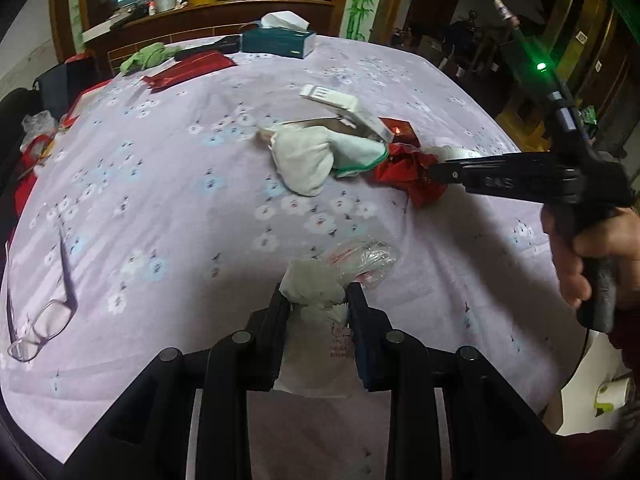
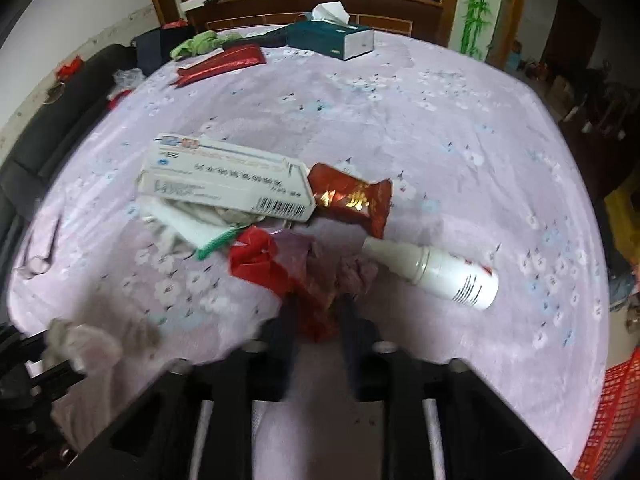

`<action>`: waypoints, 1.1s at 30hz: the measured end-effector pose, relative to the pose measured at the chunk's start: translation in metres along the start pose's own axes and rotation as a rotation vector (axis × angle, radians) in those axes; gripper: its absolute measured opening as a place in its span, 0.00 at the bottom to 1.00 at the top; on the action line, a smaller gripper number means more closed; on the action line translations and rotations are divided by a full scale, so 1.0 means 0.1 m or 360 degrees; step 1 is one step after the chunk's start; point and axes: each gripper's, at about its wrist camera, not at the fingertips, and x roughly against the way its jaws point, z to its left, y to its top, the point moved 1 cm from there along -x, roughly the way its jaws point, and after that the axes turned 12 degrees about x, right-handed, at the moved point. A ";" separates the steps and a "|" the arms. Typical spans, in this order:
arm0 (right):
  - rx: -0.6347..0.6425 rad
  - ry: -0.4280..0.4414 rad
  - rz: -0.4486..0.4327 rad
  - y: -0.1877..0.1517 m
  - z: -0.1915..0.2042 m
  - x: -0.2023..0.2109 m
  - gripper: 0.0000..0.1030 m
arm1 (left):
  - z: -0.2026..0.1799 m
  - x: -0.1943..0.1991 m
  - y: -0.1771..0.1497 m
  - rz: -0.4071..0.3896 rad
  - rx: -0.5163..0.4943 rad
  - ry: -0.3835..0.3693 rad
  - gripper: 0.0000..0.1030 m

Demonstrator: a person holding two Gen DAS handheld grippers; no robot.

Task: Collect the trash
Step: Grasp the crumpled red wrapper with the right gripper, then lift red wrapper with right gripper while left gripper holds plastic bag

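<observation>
Left tongs [image 1: 316, 300] were clamped on a crumpled pale tissue wad [image 1: 312, 284], lifted or nearly lifted off the purple flowered cloth of the table [image 1: 160, 184]. A clear plastic wrapper [image 1: 366, 258] lay touching the wad on its far side; whether it was caught in the grip could not be told.

Right tongs [image 2: 316, 308] had their tips at a crumpled red wrapper [image 2: 260, 260], fingers either side of it. The right wrist view was motion-blurred; whether they had closed on it could not be told. In the left wrist view the same tool reached in from the right, a hand [image 1: 592, 248] on its handle.

Progress, as a judgement: early to middle. One piece in hand, one being taken. No bin or bag identifiable in either view, though a red crate [image 2: 616, 412] showed at the lower right edge.

Left on the table, clustered mid-cloth:
- white carton [image 2: 224, 184] with barcode, resting on white cloths [image 1: 308, 160]
- red foil packet [image 2: 352, 200], touching the carton's end
- white bottle [image 2: 440, 270] on its side, just beside the red wrapper

Probably not trash: eyeglasses [image 1: 40, 328] near the left edge, a tissue box [image 1: 276, 40] and a green cloth [image 1: 148, 56] at the far edge.

Room: the near and right parts of the cloth were bare, with open space between the two tools. The pile itself was tight; the bottle could roll if nudged. The table edge dropped off close on the right.
</observation>
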 end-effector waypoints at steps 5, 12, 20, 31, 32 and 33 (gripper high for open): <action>-0.0142 0.0021 -0.0038 -0.06 0.00 0.15 0.02 | 0.09 0.09 0.02 -0.0050 -0.0001 0.0024 0.27; -0.0423 0.0102 -0.0113 -0.41 -0.01 0.61 0.02 | -0.04 0.14 0.10 -0.0108 -0.0055 -0.0042 0.27; -0.0699 0.0068 -0.0118 -0.97 0.03 0.96 0.03 | -0.37 0.09 0.03 -0.0121 -0.0185 -0.0129 0.27; -0.0776 0.0050 -0.0156 -1.34 -0.21 1.26 0.03 | -0.82 0.16 0.00 -0.0171 -0.0249 -0.0178 0.27; -0.0769 0.0058 -0.0163 -1.35 -0.23 1.28 0.03 | -0.85 0.17 0.00 -0.0173 -0.0239 -0.0179 0.27; -0.0760 0.0067 -0.0173 -1.35 -0.26 1.31 0.03 | -0.89 0.18 0.00 -0.0180 -0.0234 -0.0176 0.27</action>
